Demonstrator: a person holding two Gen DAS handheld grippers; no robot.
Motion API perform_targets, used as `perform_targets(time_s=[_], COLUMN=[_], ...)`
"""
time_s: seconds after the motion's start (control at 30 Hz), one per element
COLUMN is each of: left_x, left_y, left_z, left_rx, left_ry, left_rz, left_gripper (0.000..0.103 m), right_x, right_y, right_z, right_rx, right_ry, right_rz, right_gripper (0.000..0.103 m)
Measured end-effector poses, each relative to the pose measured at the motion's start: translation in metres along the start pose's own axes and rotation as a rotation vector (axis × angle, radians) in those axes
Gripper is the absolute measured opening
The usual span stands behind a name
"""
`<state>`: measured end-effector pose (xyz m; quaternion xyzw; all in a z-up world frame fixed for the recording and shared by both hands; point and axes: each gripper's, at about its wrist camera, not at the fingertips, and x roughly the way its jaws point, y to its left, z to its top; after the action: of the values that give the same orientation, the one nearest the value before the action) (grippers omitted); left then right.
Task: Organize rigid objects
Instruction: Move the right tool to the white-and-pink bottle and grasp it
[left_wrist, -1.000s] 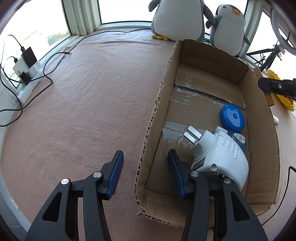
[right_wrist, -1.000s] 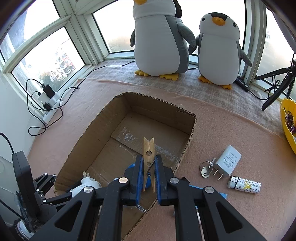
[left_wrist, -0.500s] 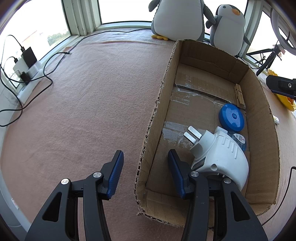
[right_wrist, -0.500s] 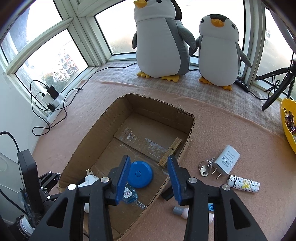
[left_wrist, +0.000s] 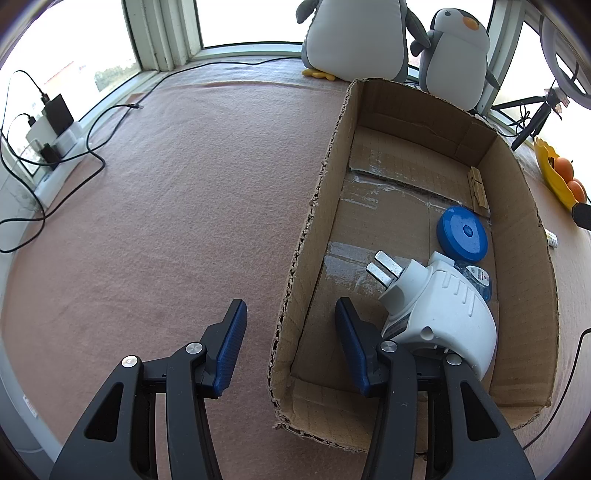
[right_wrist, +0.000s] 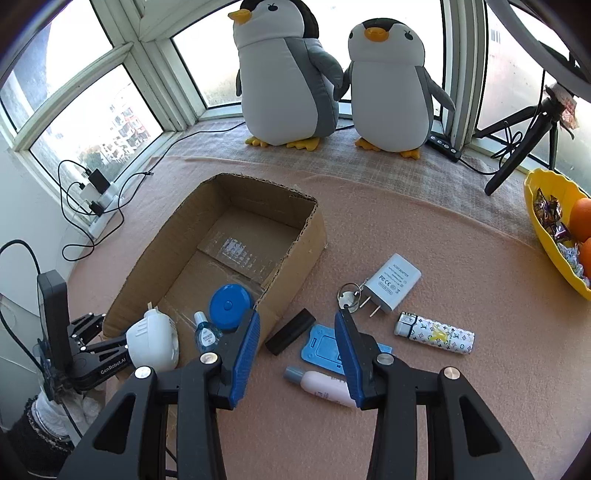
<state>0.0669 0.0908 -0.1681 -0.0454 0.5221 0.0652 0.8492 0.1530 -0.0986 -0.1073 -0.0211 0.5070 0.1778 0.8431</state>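
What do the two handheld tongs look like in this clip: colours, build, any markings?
Both the left tongs and the right tongs are matte black plastic linkages with cut-out struts and silver pivot screws. Each finger ends in a flat, ribbed blue pad. Seen from the right wrist camera, the left unit's black arm carries white "GenRobot.AI" lettering. No sleeves or hands show.

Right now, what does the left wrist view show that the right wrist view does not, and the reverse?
Only the left wrist view shows the wooden clothespin lying against the box's far right wall. Only the right wrist view shows the items outside the box: white charger, keys, patterned lighter, black bar, blue card, small bottle. Both show the cardboard box, blue disc and white adapter.
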Motion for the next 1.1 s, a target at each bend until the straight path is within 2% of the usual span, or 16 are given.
perform_targets(time_s=[0.2,0.53,1.1], left_x=[0.001,0.0,0.0], left_y=[0.001,0.001,0.003], left_z=[0.0,-0.001,-0.001], left_rx=[0.004,0.002,0.002], left_ry=[0.002,0.002,0.002], left_rz=[0.003,0.004,0.004], left_gripper=[0.049,0.049,0.049], right_x=[0.001,0.021,0.054], right_y=[0.0,0.009,0.004], right_z=[-0.021,-0.037,-0.037], right_rx=[-0.138,-0.323,-0.35], right_ry=[0.058,0.163,0.24], right_rz=[-0.003,-0.007,-0.045], right_gripper=[0.038,0.038,0.038])
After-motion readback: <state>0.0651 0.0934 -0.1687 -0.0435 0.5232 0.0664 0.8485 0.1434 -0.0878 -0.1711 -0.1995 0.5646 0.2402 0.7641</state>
